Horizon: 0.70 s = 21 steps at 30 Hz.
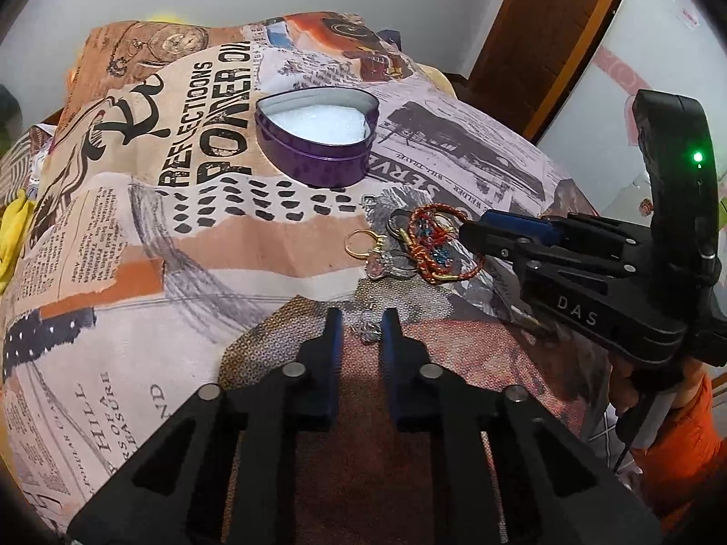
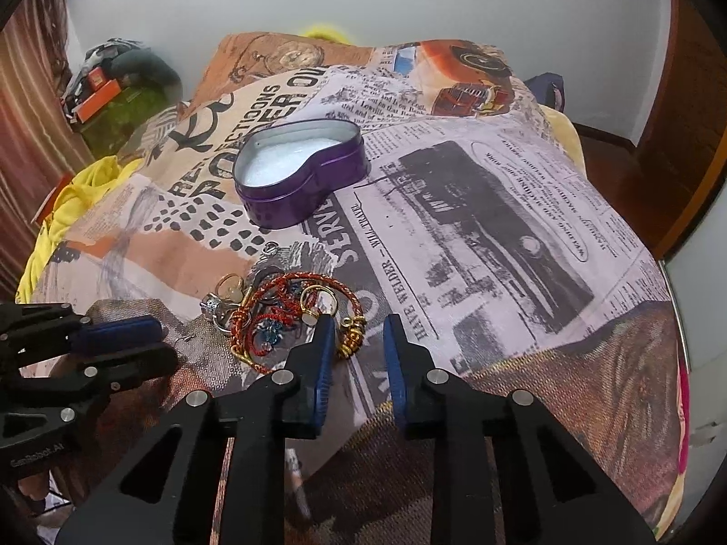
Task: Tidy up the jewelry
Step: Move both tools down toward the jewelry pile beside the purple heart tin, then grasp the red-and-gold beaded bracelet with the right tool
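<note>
A purple heart-shaped tin point(image 1: 313, 165) point(image 2: 291, 209) stands with no lid on the printed cloth point(image 1: 136, 272), white padding inside. In front of it lies a jewelry heap: a red braided bracelet point(image 1: 429, 211) point(image 2: 318, 278), a gold ring point(image 1: 359, 240) point(image 2: 229, 284) and silver rings point(image 1: 390, 268) point(image 2: 211, 306). My left gripper point(image 1: 361, 318) point(image 2: 168, 347) is shut on a small silver piece point(image 1: 370, 332) just short of the heap. My right gripper point(image 2: 358, 322) point(image 1: 463, 234) sits at the bracelet's right end. Its jaws stand narrow around a gold wire coil point(image 2: 352, 340), with a sliver of room at the right pad.
The cloth covers a raised, cushioned surface that drops away on all sides. Yellow fabric point(image 2: 68, 209) bunches at its left edge. Orange boxes point(image 2: 97, 95) lie on the floor at the far left. A wooden door point(image 1: 545, 22) stands at the right. An orange sleeve point(image 1: 681, 431) holds the right gripper.
</note>
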Motion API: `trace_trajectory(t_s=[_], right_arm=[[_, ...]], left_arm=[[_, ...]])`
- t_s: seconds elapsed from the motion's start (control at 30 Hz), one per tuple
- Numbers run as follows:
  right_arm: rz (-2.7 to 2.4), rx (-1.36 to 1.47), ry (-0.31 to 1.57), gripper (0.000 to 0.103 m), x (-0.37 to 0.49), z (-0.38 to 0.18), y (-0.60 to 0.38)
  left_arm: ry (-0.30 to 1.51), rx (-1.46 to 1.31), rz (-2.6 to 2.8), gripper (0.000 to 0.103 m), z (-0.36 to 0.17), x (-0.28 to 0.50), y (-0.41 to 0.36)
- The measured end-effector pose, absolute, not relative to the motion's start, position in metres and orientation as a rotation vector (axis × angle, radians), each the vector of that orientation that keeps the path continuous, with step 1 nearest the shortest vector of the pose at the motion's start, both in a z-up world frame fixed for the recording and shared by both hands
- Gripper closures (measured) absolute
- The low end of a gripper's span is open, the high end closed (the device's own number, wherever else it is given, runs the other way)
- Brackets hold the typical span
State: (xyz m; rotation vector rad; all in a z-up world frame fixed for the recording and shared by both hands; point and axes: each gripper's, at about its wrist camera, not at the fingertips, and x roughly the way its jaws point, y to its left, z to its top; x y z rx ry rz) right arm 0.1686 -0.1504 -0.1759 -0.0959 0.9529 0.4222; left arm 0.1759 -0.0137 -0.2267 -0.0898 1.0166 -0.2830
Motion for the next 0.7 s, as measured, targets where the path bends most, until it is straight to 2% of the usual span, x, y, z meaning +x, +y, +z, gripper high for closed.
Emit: trace_trajectory(t_s=[0.07, 0.1, 0.33, 0.7], right_arm=[[0.416, -0.117, 0.952, 0.088, 0.168, -0.177, -0.147], [0.413, -0.127, 0.953, 0.093, 0.168, -0.178, -0.145], [0.393, -0.141, 0.942, 0.094, 0.167, -0.173, -0.144], [0.377, -0.119, 0.841, 0.094, 0.152, -0.133, -0.148]], left_arm=[[1.013, -0.1, -0.284, 0.091, -0.227, 0.176, -0.012], [1.008, -0.104, -0.281, 0.091, -0.226, 0.176, -0.012], [0.992, -0.084, -0.256, 0.091, -0.222, 0.172, -0.012], [0.904, -0.092, -0.208, 0.091, -0.189, 0.161, 0.003]])
